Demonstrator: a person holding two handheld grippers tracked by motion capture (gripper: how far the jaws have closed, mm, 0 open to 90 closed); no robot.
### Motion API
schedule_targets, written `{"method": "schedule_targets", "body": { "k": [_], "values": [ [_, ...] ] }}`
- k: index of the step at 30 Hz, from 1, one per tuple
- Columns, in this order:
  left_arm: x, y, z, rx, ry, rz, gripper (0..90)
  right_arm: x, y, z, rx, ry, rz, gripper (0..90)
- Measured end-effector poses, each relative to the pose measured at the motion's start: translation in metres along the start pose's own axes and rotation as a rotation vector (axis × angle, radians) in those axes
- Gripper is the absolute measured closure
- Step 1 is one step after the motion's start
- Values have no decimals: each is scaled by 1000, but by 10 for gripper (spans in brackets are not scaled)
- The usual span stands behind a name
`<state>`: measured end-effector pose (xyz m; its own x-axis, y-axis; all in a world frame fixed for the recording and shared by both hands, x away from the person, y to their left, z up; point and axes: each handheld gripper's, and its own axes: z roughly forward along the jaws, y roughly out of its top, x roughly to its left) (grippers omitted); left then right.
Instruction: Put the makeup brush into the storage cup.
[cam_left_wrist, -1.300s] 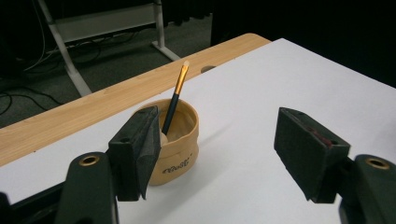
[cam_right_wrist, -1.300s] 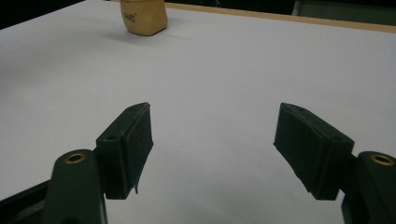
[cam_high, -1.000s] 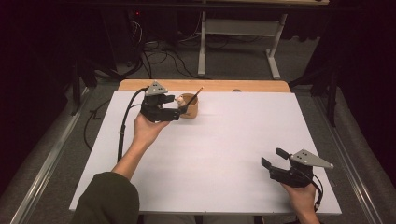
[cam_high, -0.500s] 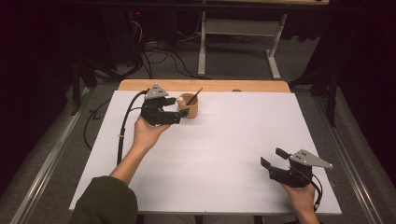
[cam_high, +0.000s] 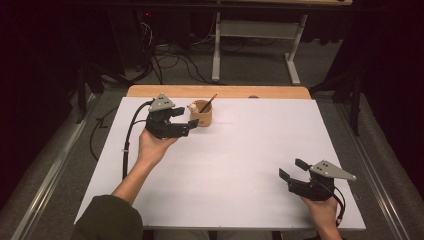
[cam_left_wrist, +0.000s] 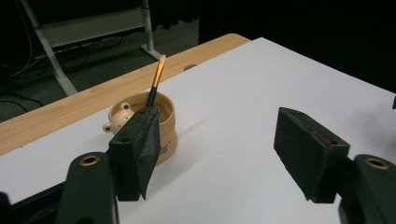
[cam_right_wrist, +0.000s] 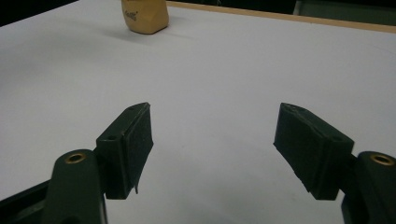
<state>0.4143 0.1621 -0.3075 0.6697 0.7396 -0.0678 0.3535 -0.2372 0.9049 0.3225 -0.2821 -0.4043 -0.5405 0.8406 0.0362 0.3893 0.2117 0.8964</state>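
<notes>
Two tongs released: left tongs (cam_high: 192, 123) parked beside far cup (cam_high: 202, 114), lined up for brush (cam_left_wrist: 155, 82); right tongs (cam_high: 292, 169) idle, near right, well apart.

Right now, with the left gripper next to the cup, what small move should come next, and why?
Probably ease the left gripper forward and sideways so the cup sits between its fingers. They stand open and the cup lies off beside one finger, not in the gap. The brush leans inside the cup.
</notes>
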Motion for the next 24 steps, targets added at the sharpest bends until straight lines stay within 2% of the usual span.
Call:
{"method": "schedule_targets", "body": {
  "k": [24],
  "values": [
    [-10,-11,-12,-8,-6,20,325,0,0,0,1,0,3,296]
  ]
}}
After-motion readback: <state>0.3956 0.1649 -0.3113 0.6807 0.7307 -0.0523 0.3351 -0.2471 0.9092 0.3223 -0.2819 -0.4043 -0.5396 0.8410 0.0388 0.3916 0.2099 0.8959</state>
